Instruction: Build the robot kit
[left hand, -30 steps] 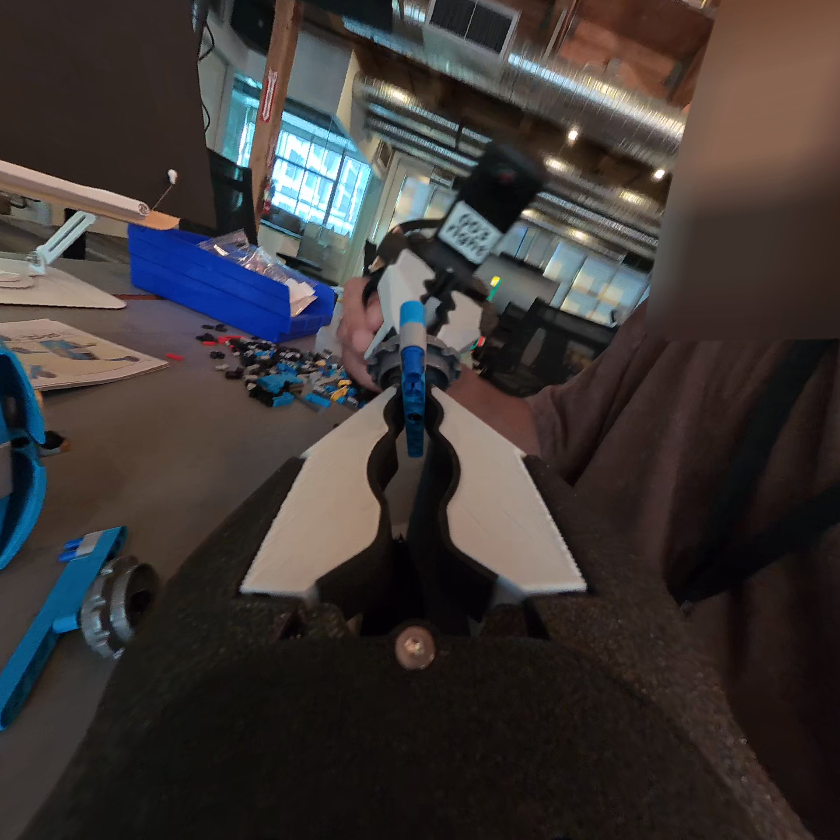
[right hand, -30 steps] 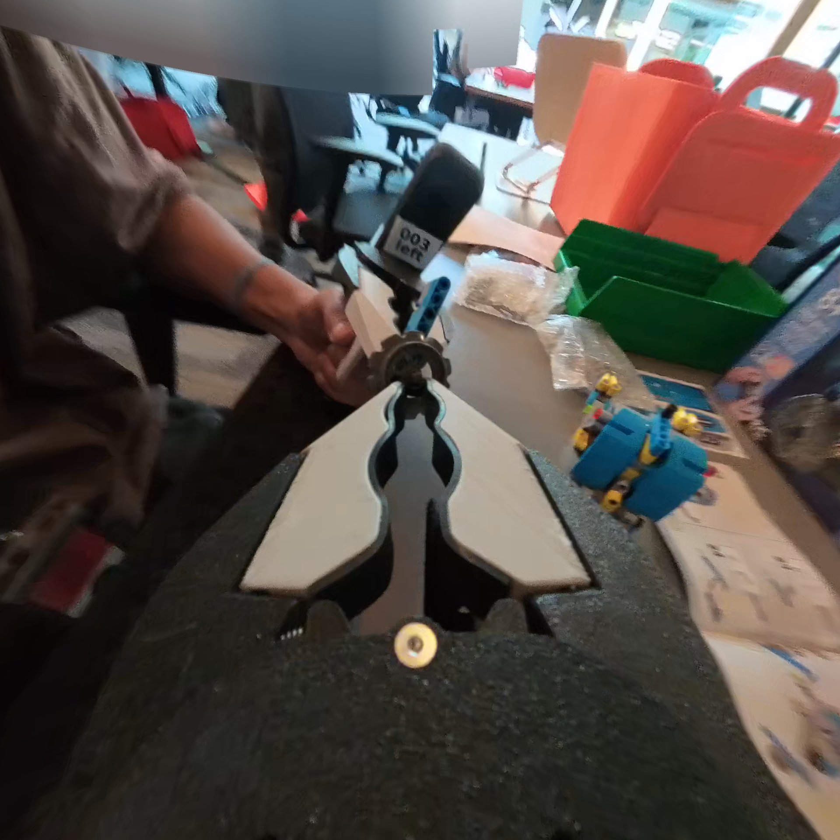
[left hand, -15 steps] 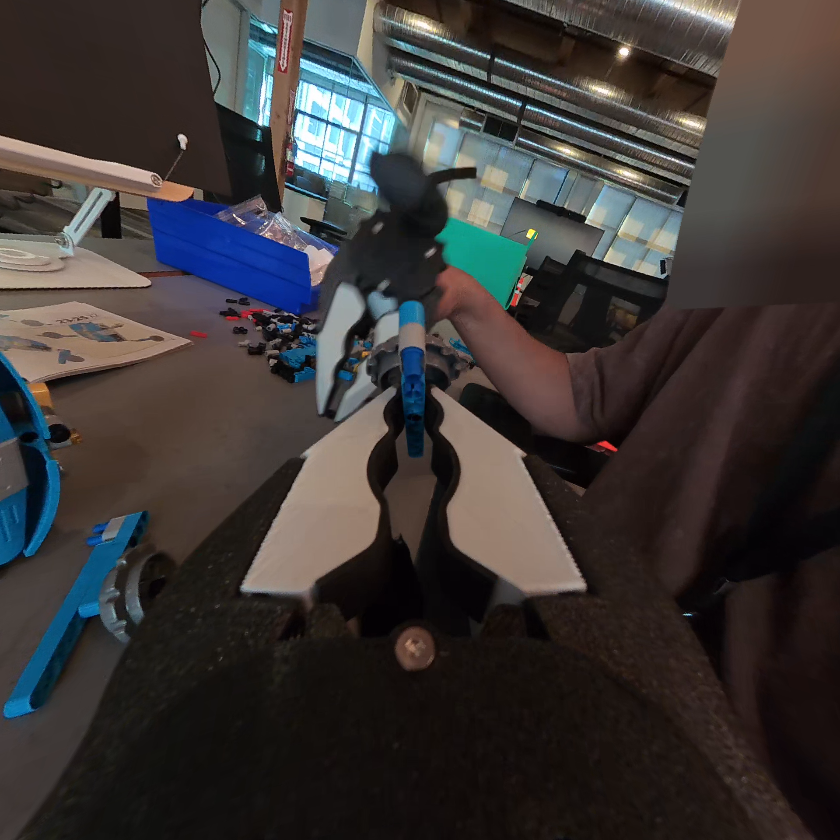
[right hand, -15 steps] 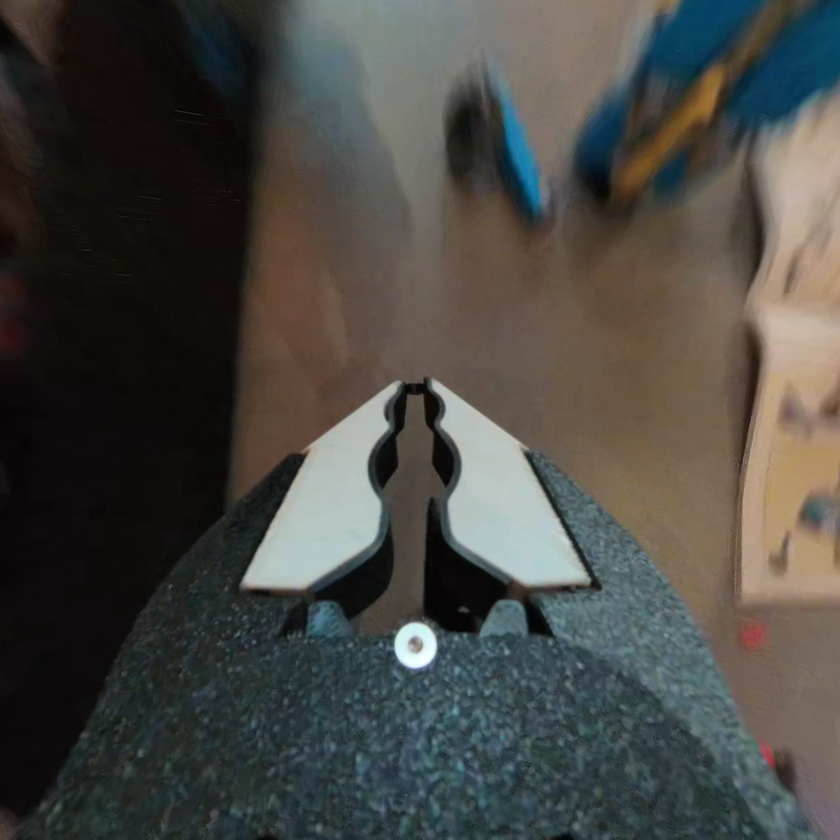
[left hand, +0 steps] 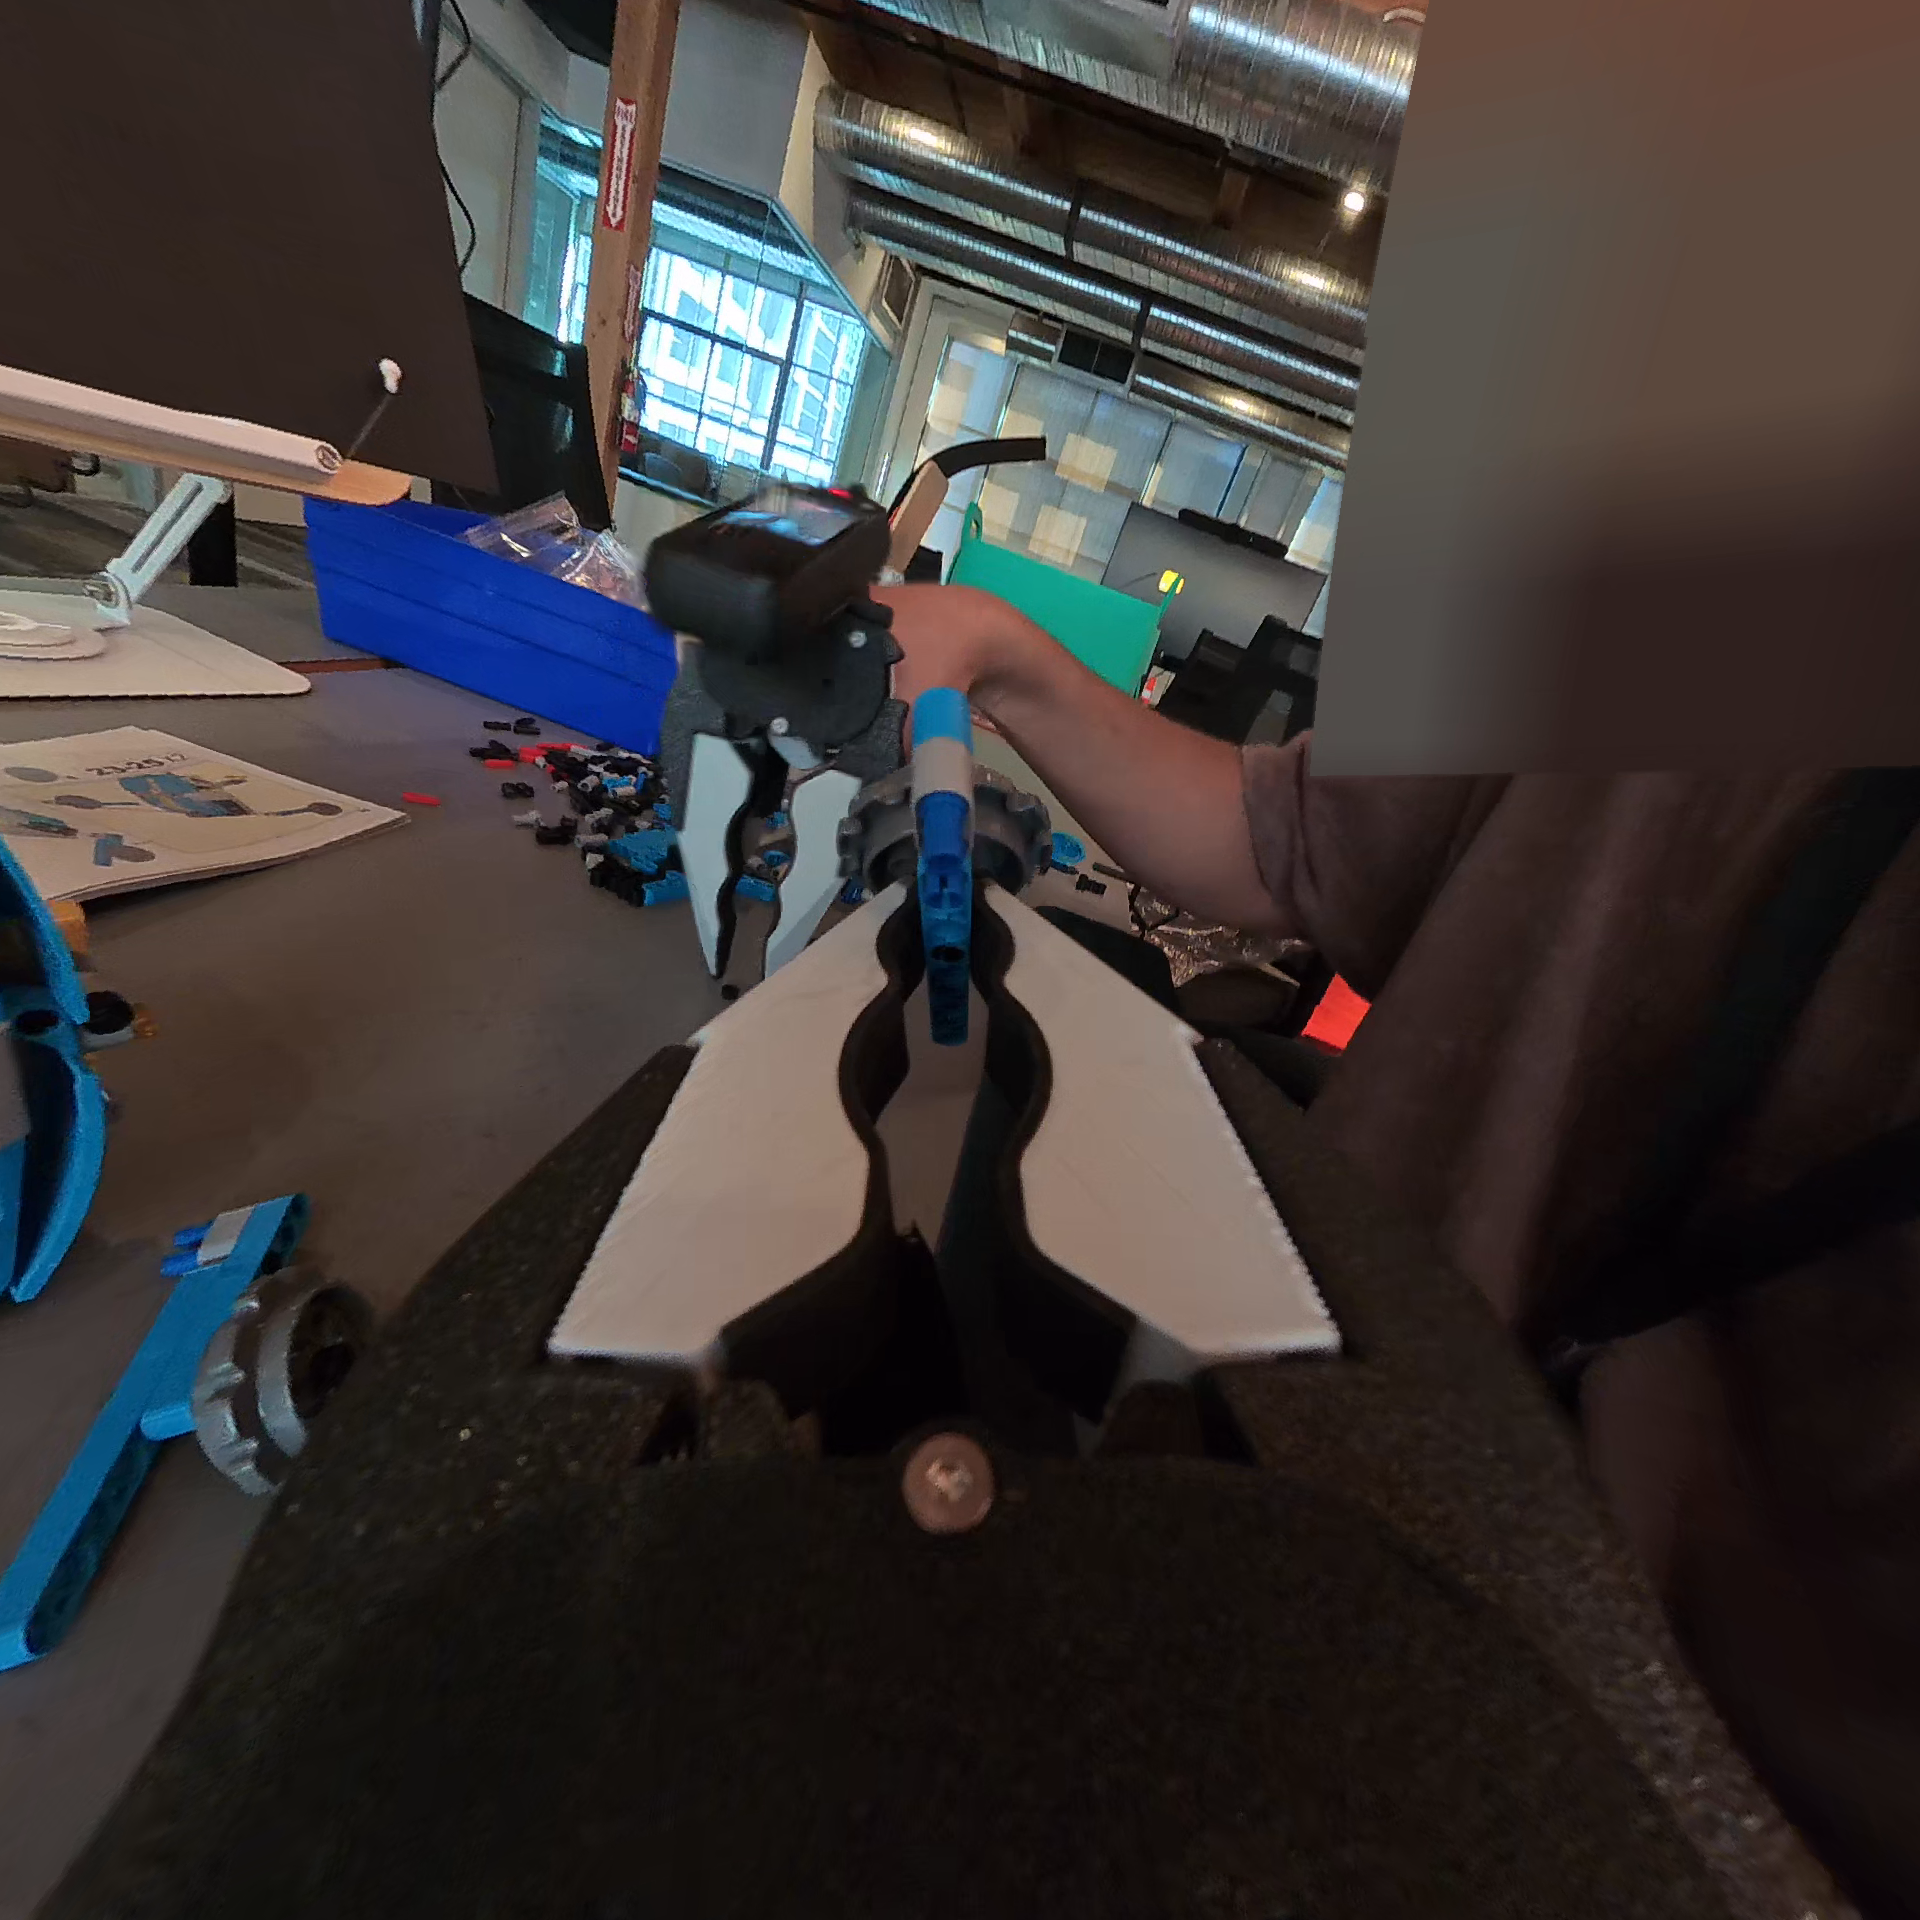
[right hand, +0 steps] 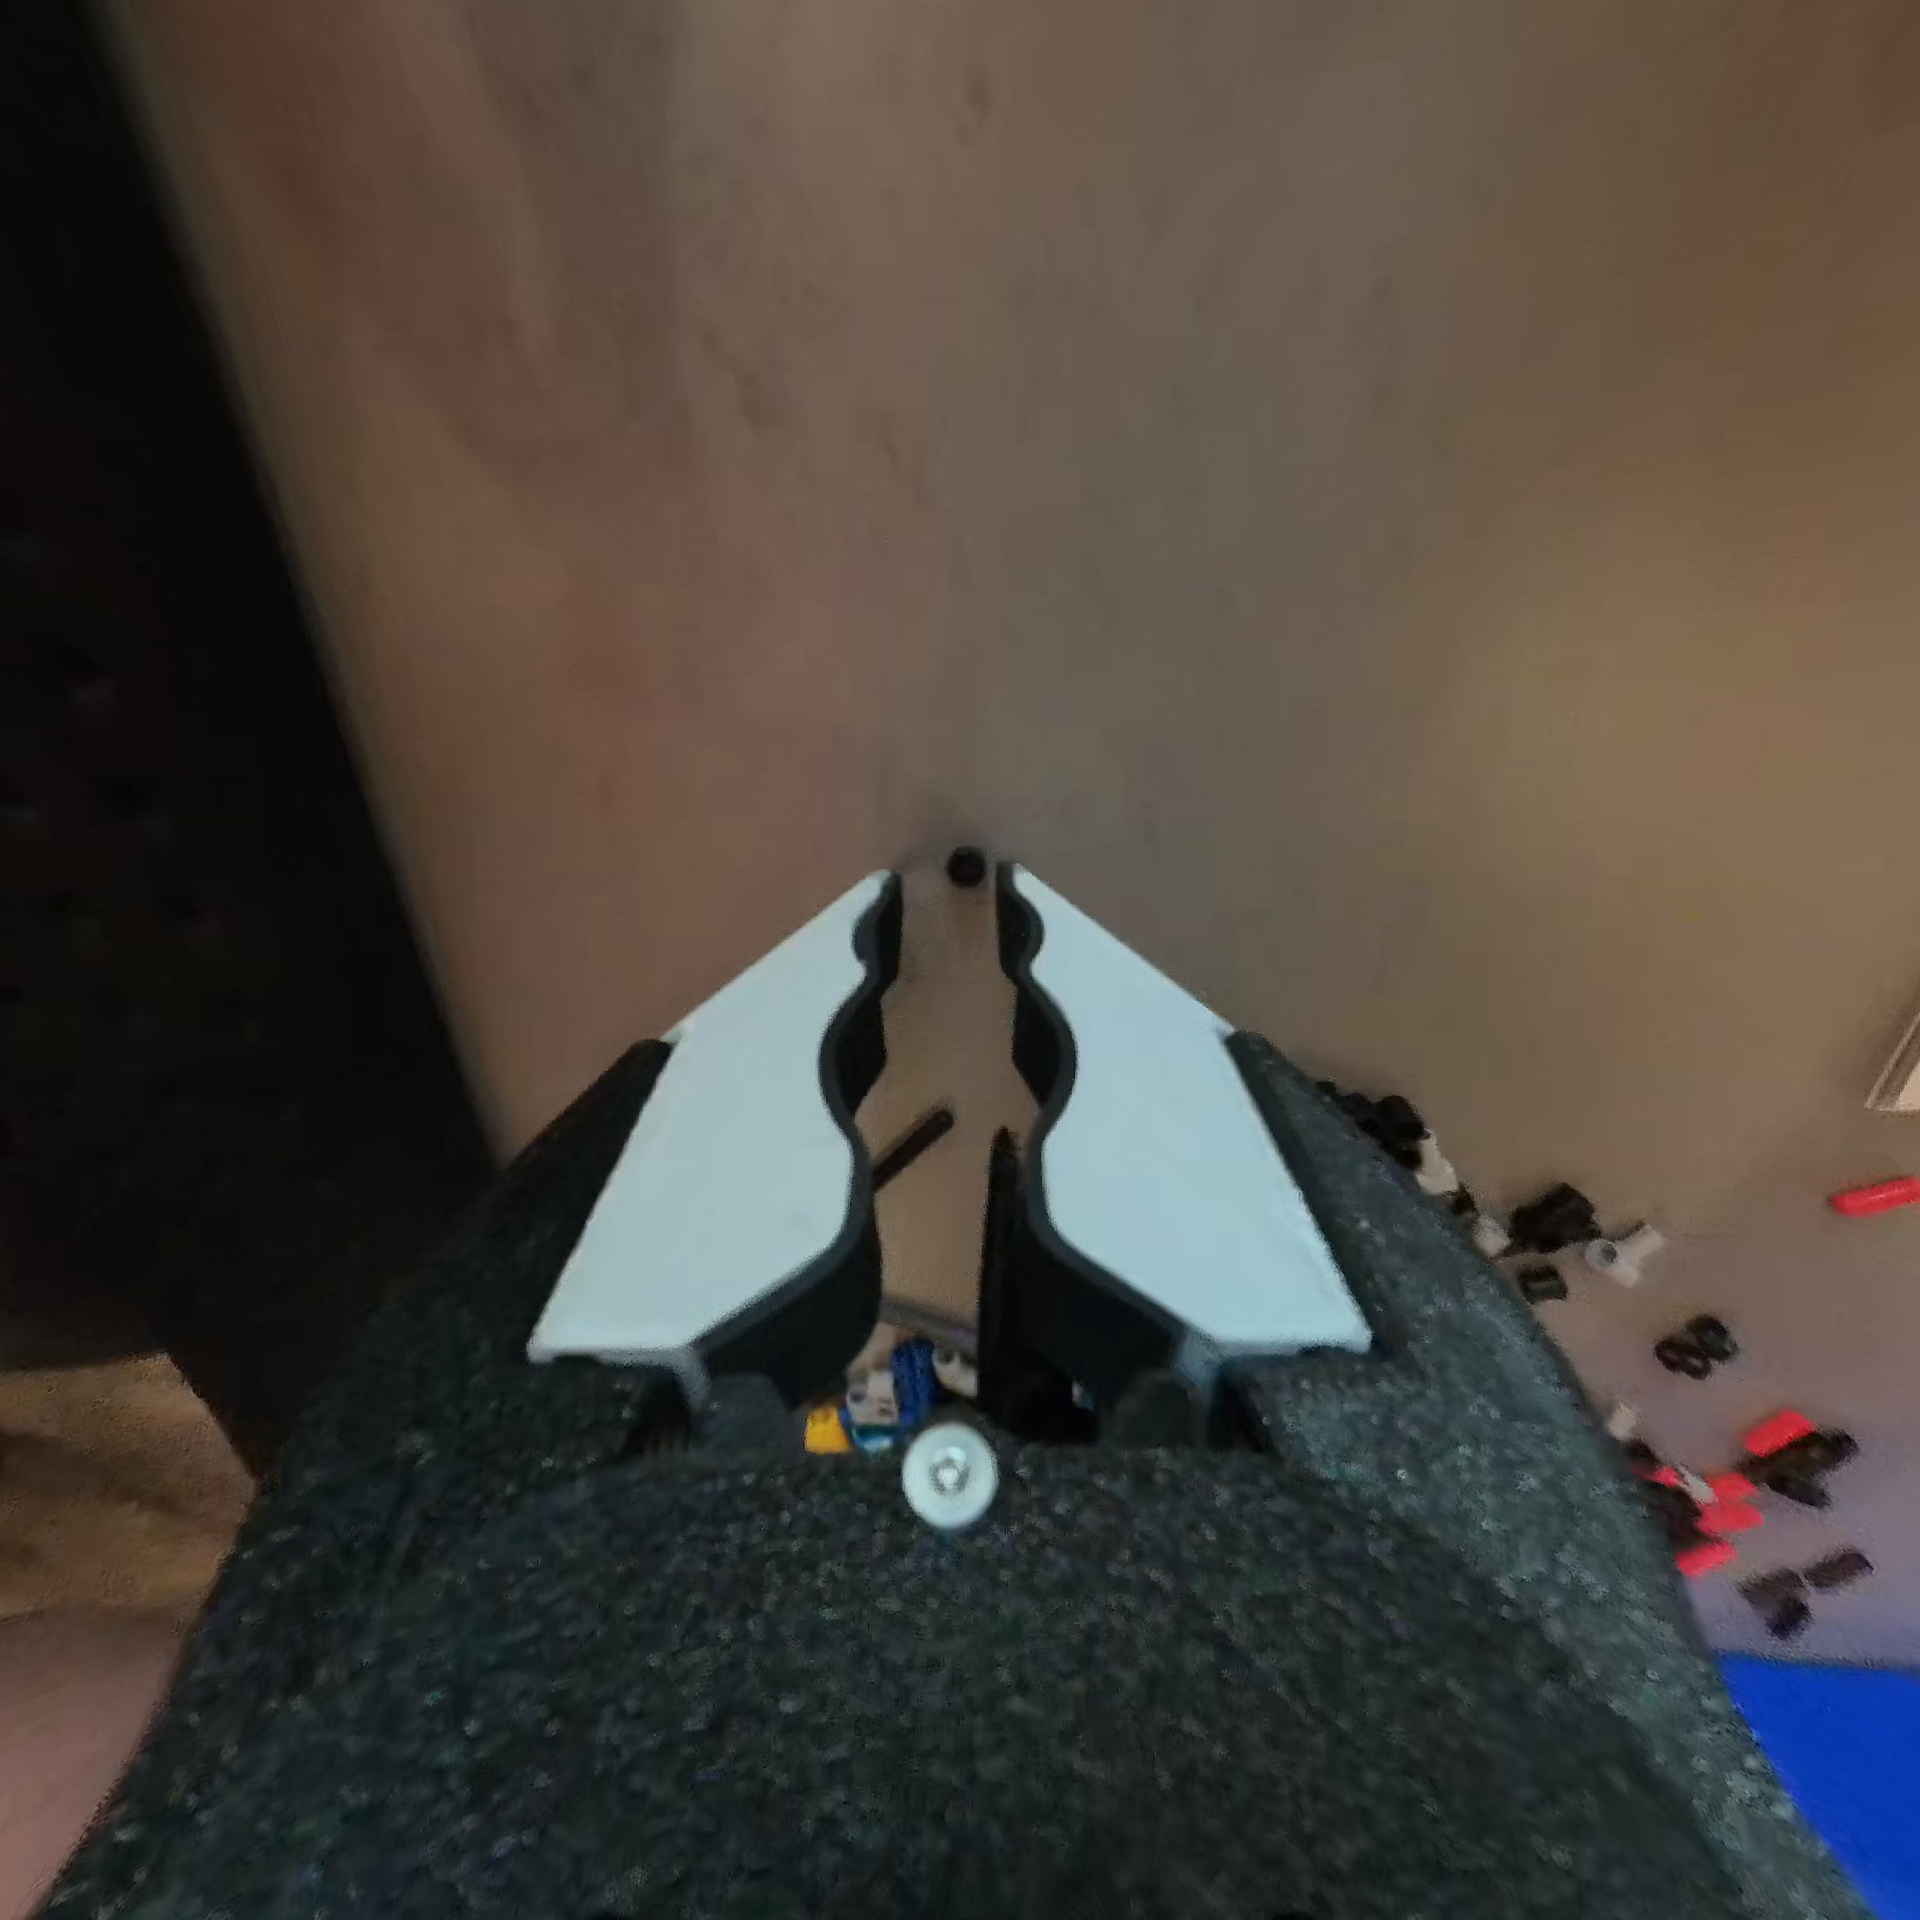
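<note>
My left gripper (left hand: 948, 904) is shut on a blue toy beam (left hand: 945, 956) that stands upright above the table, with a grey gear (left hand: 940, 831) and a grey and blue pin (left hand: 941, 743) on its far end. My right gripper (right hand: 948, 883) is open and points down at the table (right hand: 1039, 416), its tips either side of a small black pin (right hand: 965, 864). It also shows in the left wrist view (left hand: 750, 940), tips near the table beside the pile of small parts (left hand: 603, 810).
A second blue beam with a grey gear (left hand: 166, 1392) lies at the left, beside a blue curved model (left hand: 42, 1122). An instruction booklet (left hand: 177, 810) and a blue bin (left hand: 488, 623) lie farther back. Loose black and red parts (right hand: 1704, 1434) lie right of my right gripper. The left gripper's tips are roughly 20 cm from the right gripper's. The blue curved model (left hand: 42, 1122) lies around 15 cm away from my left fingertips.
My right gripper let go of the grey gear, swung down to the table and opened over a small black pin. My left gripper still holds the blue beam.
</note>
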{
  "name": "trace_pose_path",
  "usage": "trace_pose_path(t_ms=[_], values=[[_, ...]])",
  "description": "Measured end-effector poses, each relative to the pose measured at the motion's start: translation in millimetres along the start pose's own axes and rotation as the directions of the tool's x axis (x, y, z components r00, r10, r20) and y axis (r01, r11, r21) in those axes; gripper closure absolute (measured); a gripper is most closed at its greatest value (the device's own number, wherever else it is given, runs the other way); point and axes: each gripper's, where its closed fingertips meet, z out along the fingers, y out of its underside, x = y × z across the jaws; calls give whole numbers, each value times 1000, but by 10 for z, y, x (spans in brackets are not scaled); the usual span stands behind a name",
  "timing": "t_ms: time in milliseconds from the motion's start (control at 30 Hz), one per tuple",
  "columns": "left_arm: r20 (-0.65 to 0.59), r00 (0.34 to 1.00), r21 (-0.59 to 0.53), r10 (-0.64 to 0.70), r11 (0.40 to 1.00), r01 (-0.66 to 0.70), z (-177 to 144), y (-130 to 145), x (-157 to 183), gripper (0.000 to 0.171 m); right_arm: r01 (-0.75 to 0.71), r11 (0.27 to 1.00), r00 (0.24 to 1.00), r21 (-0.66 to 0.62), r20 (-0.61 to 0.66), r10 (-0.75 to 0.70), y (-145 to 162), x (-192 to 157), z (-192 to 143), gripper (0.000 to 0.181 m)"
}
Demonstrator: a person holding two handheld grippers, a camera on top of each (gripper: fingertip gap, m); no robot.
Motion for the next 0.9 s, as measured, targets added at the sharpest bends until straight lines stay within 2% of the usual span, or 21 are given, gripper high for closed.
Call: trace_pose_path(t_ms=[33,200,300,367,433,467,633,700,733,767,833,867,900], values=[[1,1000,5,-4,1000,4,-5,-7,-3,165,-4,999,1000,50,-4,4,3,-1,-24,163],[9,1000,18,-16,1000,16,-19,-23,-23,165,-60,961,996,269,-45,75,29,37,-71,165],[11,1000,20,-29,999,29,-17,-25,-38,165,-83,936,994,341,-37,102,-21,48,-73,165],[13,999,21,-37,999,37,-17,-25,-49,165,-104,933,994,345,3,110,-42,17,-30,165],[16,999,23,-38,999,38,-19,-28,-54,165,-105,941,993,323,-12,115,-27,43,39,166],[18,999,23,-38,999,37,-19,-27,-54,165,-102,936,993,336,-26,117,-45,69,36,173],[17,999,10,-31,999,31,-5,-9,-49,165,-135,934,989,332,-9,146,-48,84,42,174],[11,1000,12,-29,1000,29,-7,-11,-41,165,-106,917,991,384,-31,128,-153,58,-34,174],[11,1000,13,-30,999,29,-9,-12,-42,165,-90,871,995,482,-1,103,-350,-40,-190,174],[5,1000,12,-30,999,30,-8,-11,-36,165,-69,795,997,603,20,72,-599,-145,-426,174],[0,1000,6,-30,1000,30,0,-3,-32,165,-51,570,995,820,93,-45,-1088,-475,-989,175],[-2,1000,2,-29,1000,29,5,4,-28,165,-43,486,992,873,94,-82,-1250,-581,-1189,175],[-5,1000,-2,-26,1000,26,9,9,-21,165,-26,435,992,900,78,-103,-1369,-646,-1308,175]])
